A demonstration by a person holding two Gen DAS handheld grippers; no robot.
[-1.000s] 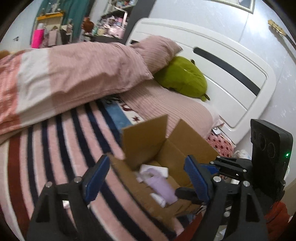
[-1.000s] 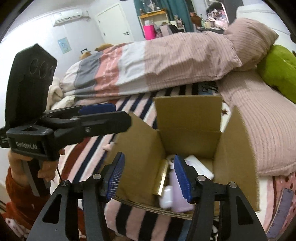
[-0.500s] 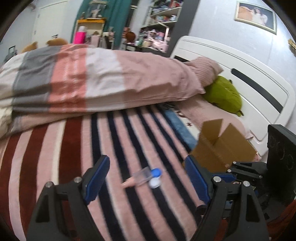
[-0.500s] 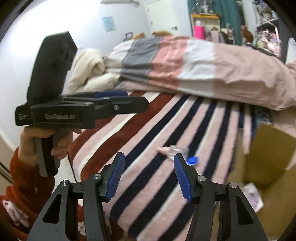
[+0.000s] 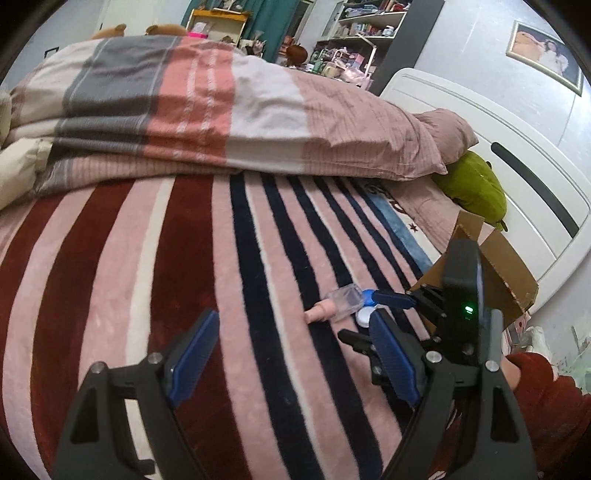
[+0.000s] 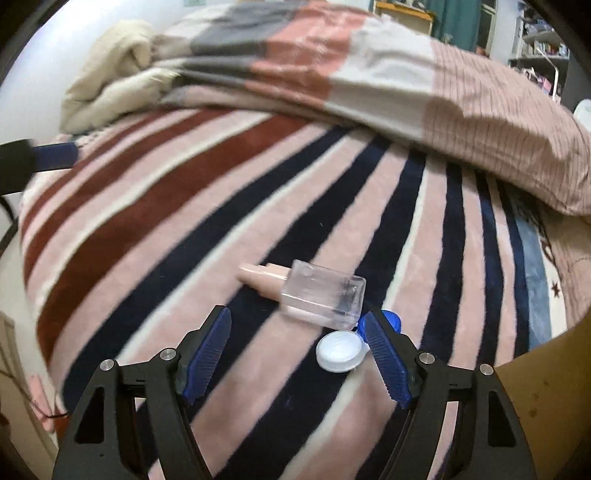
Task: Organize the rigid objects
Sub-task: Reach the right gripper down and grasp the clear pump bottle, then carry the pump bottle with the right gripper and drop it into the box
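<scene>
Nearest in the right wrist view, the right tongs [image 6: 299, 354] were seen spread apart with nothing between the blue pads, held low over the striped blanket [image 6: 184, 229] of the bed. Just inside the right-hand pad a white and blue contact lens case [image 6: 341, 350] lay flat on the blanket, its blue half partly hidden behind that pad. Touching the case on its far side, a clear spray bottle [image 6: 321, 291] with a pink nozzle was seen lying on its side, the nozzle pointed left. A brown cardboard box [image 6: 546, 369] was glimpsed at the lower right edge, near the case. In the left wrist view, the left tongs [image 5: 291, 354] were likewise held wide apart and empty over the blanket, well short of the bottle [image 5: 341, 302] and case [image 5: 365, 314]. The right tool was seen from the side there, its pads reaching toward the two items from the right, with the open box [image 5: 498, 273] just behind it. Farther back, a folded quilt [image 5: 207, 110] in grey, pink and white bands lay across the bed, a green plush toy [image 5: 476, 184] was set against the white headboard [image 5: 517, 136], and cluttered shelves [image 5: 351, 33] stood beyond.
</scene>
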